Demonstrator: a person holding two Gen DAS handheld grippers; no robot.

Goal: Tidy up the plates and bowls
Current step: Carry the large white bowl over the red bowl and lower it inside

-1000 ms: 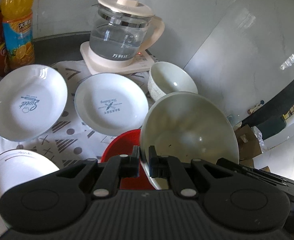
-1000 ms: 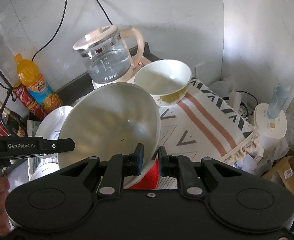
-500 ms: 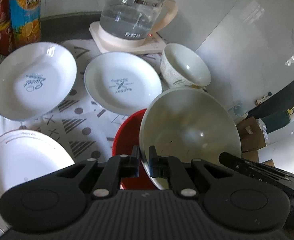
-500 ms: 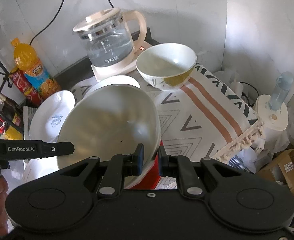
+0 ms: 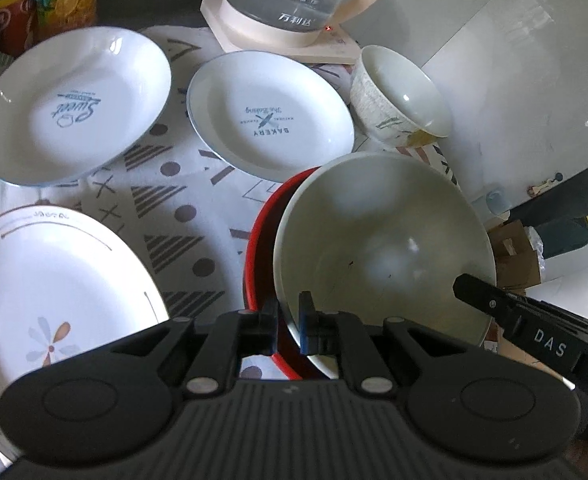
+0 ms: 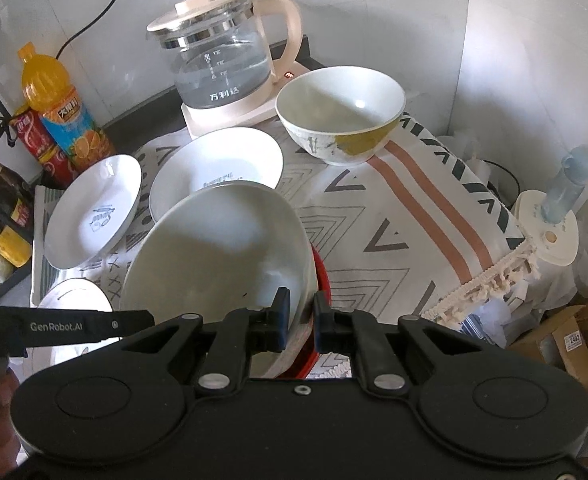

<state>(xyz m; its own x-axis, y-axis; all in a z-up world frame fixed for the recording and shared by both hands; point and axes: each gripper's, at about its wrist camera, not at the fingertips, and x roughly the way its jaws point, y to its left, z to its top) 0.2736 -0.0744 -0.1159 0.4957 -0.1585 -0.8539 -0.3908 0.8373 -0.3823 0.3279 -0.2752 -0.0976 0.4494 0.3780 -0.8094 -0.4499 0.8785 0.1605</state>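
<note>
While nearly shut, both tongs pinch pale bowl rim.

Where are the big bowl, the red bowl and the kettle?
big bowl [image 5: 386, 248], left wrist view, inside bottom
red bowl [image 5: 259, 252], left wrist view, left rim
kettle [image 6: 221, 68], right wrist view, glass body

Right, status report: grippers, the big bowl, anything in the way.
Left gripper and right gripper shut on big pale bowl rim. Bowl tilted inside red bowl. Bakery plate close ahead.
</note>
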